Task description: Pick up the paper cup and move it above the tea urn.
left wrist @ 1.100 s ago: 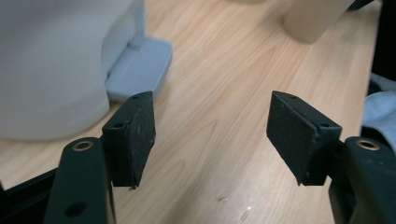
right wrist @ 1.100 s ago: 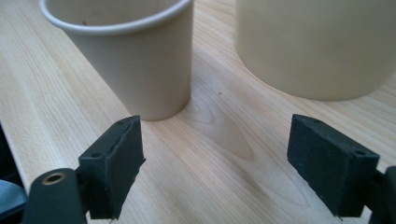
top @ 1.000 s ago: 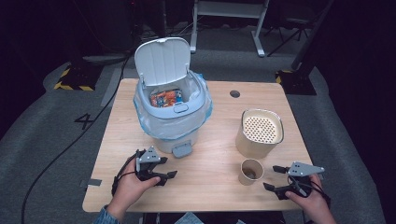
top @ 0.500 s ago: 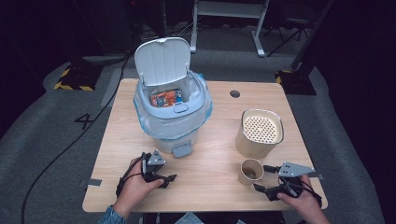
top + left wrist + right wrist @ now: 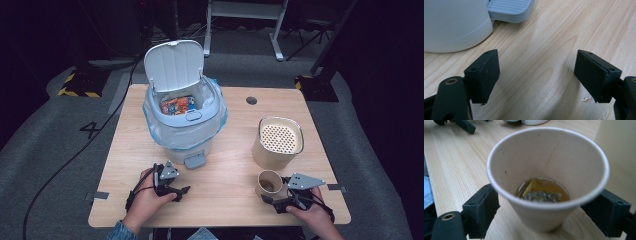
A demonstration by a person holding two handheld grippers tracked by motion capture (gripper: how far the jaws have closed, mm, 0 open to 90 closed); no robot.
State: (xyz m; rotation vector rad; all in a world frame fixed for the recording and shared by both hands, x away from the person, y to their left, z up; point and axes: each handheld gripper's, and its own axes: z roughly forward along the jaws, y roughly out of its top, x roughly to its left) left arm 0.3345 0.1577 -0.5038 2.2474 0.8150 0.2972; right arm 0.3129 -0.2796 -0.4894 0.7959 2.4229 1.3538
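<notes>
Two hand-held grippers at frame bottom: left hand-held gripper (image 5: pixel 175 192) lower left, jaws wide over bare surface (image 5: pixel 225 165); right hand-held gripper (image 5: pixel 272 201) lower right, jaws wide either side of 1 paper cup (image 5: pixel 269 183), not clamped. Cup holds brown liquid w/ a tea bag (image 5: pixel 541 194). Behind it, 1 beige perforated-lid canister (image 5: pixel 278 142). Upper center: 1 pedal bin (image 5: pixel 185 115), lid up, w/ colourful packaging inside.

Left front: bare table (image 5: pixel 225 195) between the jaws of the left gripper (image 5: pixel 536 75)
Left rear: bin (image 5: pixel 185 120), pedal (image 5: pixel 195 161) protruding
Right front: cup (image 5: pixel 269 182) between the right gripper (image 5: pixel 549 215) jaws, canister (image 5: pixel 278 142) just behind
</notes>
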